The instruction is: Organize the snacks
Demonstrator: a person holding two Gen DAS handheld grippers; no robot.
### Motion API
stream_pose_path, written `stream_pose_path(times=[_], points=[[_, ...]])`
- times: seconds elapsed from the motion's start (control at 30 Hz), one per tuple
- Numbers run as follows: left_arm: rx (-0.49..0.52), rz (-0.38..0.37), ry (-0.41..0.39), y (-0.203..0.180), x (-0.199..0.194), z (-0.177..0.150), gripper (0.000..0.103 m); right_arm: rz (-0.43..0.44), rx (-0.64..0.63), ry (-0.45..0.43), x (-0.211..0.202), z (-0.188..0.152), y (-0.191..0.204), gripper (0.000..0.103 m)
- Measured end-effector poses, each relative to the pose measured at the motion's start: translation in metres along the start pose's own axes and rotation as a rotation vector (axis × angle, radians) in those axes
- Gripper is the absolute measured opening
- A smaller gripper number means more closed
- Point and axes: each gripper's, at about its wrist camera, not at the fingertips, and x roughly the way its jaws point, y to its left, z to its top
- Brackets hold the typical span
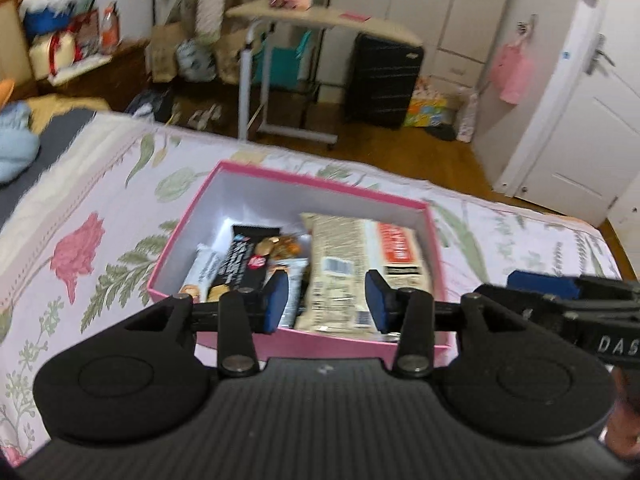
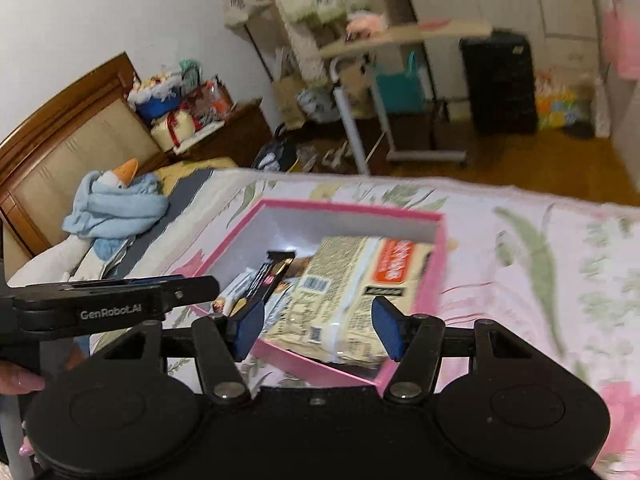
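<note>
A pink open box (image 1: 304,184) with a white inside sits on the floral bedspread; it also shows in the right wrist view (image 2: 436,264). Inside lie a large beige snack packet (image 1: 352,256) with a red label, a black bar (image 1: 244,260) and a white bar (image 1: 204,268). The beige packet (image 2: 352,280) and black bar (image 2: 272,272) show in the right view too. My left gripper (image 1: 326,300) is open and empty above the box's near edge. My right gripper (image 2: 318,326) is open and empty above the box's near corner, beside the left one.
The floral bedspread (image 1: 80,208) spreads around the box. A blue cloth with a stuffed toy (image 2: 116,204) lies by the wooden headboard (image 2: 60,140). Beyond the bed stand a rolling side table (image 1: 320,24), a black suitcase (image 1: 380,80) and a white door (image 1: 580,120).
</note>
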Motion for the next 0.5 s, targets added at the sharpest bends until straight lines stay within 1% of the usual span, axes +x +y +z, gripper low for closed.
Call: stream_pose_path(times=[0.1,0.2,0.27,0.37,0.5], points=[[0.036,-0.037,-0.026,-0.021,-0.02,-0.007,0.041,-0.074,-0.057,-0.052,-0.032,-0.006,0.001,0.065],[0.081,-0.082,-0.03,-0.043,-0.035,-0.015,0.042,-0.164,-0.114,-0.079,-0.058,-0.018,0.003,0.065],[0.119,-0.09,-0.047,-0.059,-0.045,-0.022,0.045,-0.185,-0.106,-0.091,-0.074,-0.027,0.002,0.065],[0.159,-0.077,-0.075,-0.08,-0.055,-0.036,0.049,-0.224,-0.075,-0.107,-0.096,-0.043,-0.004,0.065],[0.169,-0.096,-0.062,-0.096,-0.059,-0.054,0.052,-0.306,-0.053,-0.13,-0.116,-0.064,-0.008,0.067]])
